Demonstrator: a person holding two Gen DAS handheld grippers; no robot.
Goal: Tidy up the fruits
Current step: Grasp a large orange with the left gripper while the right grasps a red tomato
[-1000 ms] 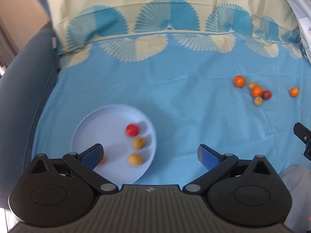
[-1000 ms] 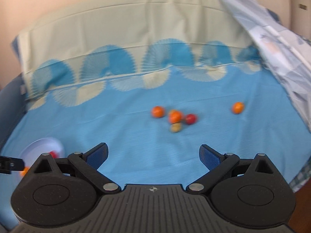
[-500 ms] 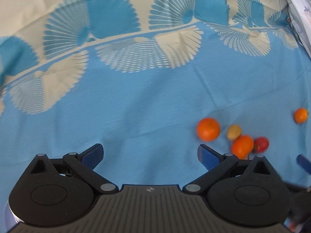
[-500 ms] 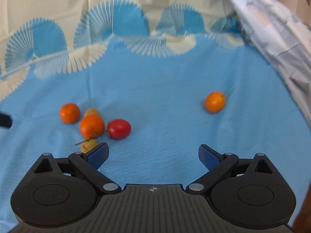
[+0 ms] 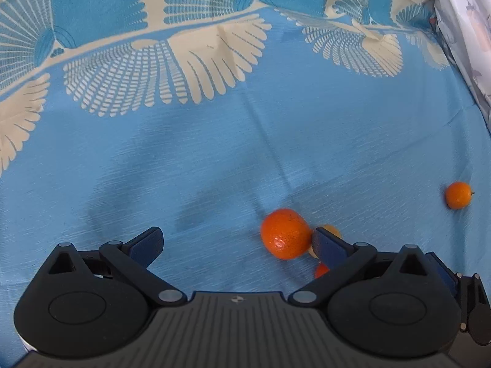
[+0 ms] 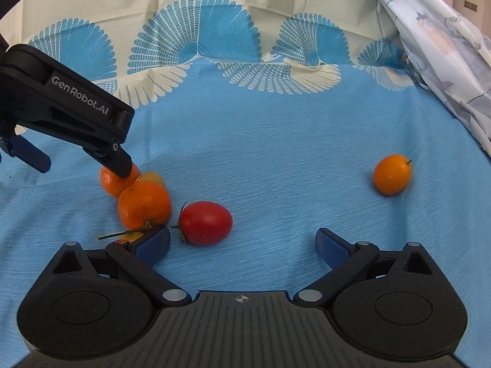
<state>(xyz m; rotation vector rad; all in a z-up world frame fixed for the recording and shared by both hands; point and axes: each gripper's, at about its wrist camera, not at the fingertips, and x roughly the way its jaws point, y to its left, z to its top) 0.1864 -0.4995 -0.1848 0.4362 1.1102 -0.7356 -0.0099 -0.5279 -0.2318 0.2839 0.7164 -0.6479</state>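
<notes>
The left hand-held gripper (image 5: 236,240), jaws spread and empty, reaches a glossy, dimpled mandarin (image 5: 284,233) lying just inside its right finger on the blue woven bedsheet (image 5: 214,153). The right hand-held gripper (image 6: 242,242), equally released, faces a smooth oval red tomato (image 6: 205,223) slightly left of centre.
</notes>
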